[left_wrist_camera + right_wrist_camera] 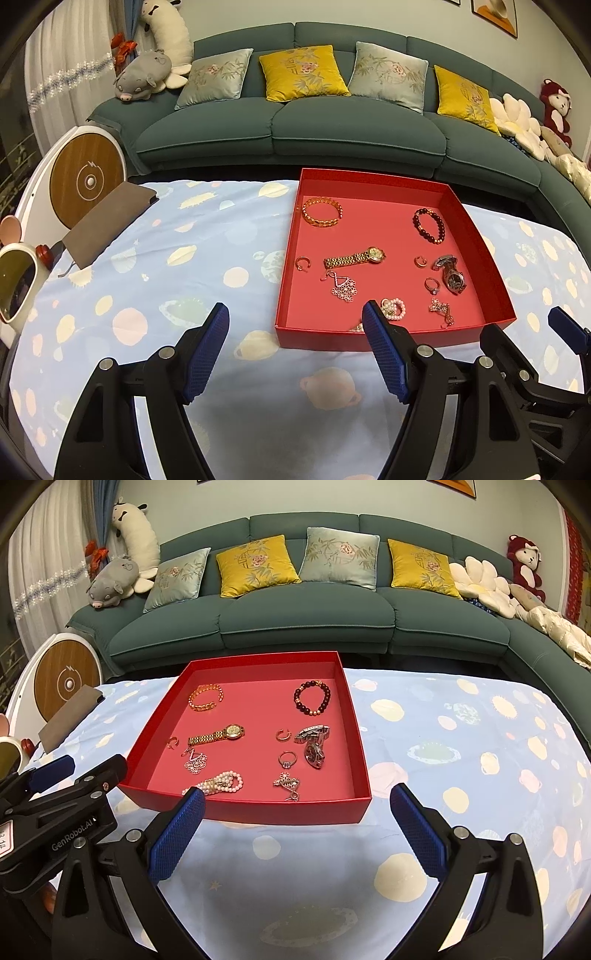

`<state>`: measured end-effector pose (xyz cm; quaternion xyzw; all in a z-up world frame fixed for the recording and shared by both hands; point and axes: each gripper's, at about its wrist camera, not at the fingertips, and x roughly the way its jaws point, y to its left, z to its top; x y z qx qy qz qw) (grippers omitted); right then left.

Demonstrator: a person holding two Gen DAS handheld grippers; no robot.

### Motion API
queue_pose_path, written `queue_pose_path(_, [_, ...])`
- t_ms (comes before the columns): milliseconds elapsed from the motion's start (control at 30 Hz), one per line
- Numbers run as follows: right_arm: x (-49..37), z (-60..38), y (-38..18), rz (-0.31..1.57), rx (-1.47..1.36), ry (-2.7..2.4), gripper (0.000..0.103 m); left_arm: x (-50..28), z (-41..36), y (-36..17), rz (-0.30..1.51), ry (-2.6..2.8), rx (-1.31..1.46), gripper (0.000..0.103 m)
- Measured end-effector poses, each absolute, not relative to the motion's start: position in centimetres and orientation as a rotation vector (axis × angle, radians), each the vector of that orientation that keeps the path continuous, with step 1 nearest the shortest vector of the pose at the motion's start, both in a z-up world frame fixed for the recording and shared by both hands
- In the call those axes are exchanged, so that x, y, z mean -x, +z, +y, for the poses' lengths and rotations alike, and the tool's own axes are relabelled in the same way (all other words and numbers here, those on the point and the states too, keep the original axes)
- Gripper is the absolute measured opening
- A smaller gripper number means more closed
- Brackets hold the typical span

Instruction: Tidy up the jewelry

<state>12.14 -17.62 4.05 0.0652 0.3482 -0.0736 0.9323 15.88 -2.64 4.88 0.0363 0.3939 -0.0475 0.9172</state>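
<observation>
A shallow red box (pixel 373 176) (pixel 258 811) sits on the patterned cloth with jewelry laid out inside. It holds a gold bangle (pixel 205 698), a dark bead bracelet (pixel 312 697), a gold watch (pixel 218 734), a silver watch (pixel 314 746), a pearl bracelet (pixel 221 782), rings and pendants. My left gripper (pixel 295 326) hovers open before the box's near left corner, nothing between its fingers. My right gripper (pixel 297 808) stands open in front of the box's near wall, also empty. Each gripper shows at the edge of the other's view.
A blue cloth with planet prints (pixel 461 760) covers the table. A brown pouch (pixel 107 225) and a round wooden-faced device (pixel 86 177) lie at the far left, a white mirror (pixel 14 280) beside them. A green sofa (pixel 295 129) with cushions stands behind.
</observation>
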Motion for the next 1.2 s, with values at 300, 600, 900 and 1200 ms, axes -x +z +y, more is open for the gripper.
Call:
queue_pose_path(300, [-12.24,-17.35,3.99,0.716,-0.125,-0.148,0.098,-15.89,-2.62,4.85,0.804,-0.089,-0.094,0.071])
queue_pose_path(600, [-12.18,-17.21,3.95,0.712,-0.126,-0.146,0.098,-15.50,-2.68,5.07,0.768,-0.067,-0.114,0.074])
queue_pose_path(900, [-12.08,-17.08,3.90,0.708,-0.130,-0.142,0.098,-15.46,-2.45,5.18,0.759,-0.058,-0.104,0.076])
queue_pose_path(1200, [-12.13,-17.19,3.78,0.712,-0.133,-0.141,0.098,-15.36,-2.48,5.22,0.751,-0.061,-0.105,0.076])
